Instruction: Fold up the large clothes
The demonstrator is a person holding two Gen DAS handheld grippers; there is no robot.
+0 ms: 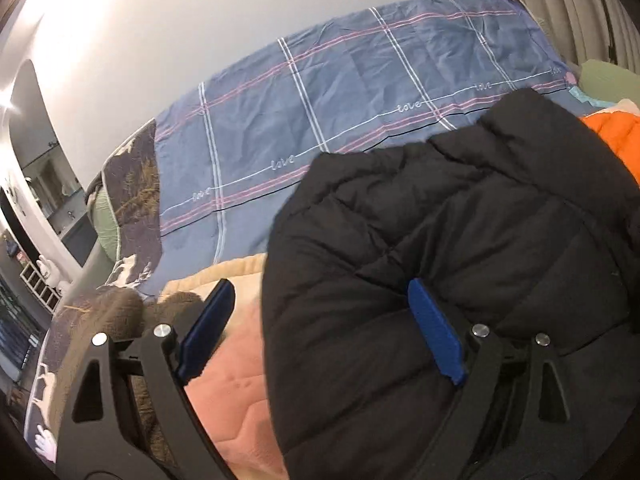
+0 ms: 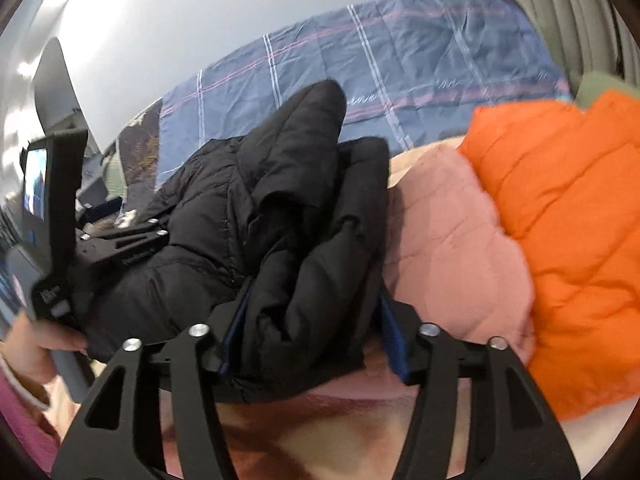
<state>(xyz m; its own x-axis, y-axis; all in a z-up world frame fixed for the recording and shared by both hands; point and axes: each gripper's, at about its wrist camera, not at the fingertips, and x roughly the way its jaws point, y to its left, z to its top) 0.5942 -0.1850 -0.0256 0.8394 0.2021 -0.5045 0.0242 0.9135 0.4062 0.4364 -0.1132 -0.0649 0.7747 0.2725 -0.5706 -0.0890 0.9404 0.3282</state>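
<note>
A black puffer jacket (image 1: 460,248) lies on a pink quilt (image 1: 232,396) on the bed. My left gripper (image 1: 320,300) is open; its right blue finger (image 1: 436,332) rests on the jacket and its left finger (image 1: 208,328) is over the quilt, with the jacket's edge between them. In the right wrist view my right gripper (image 2: 312,312) is shut on a thick bunched fold of the black jacket (image 2: 304,248), lifted above the quilt (image 2: 444,248). The left gripper's body (image 2: 120,252) shows at the left beside the jacket.
An orange puffer jacket (image 2: 568,232) lies to the right on the quilt, also in the left wrist view (image 1: 616,136). A blue plaid duvet (image 1: 340,108) covers the far bed. A dark patterned blanket (image 1: 136,200) lies at the left. Curtains (image 1: 568,8) hang far right.
</note>
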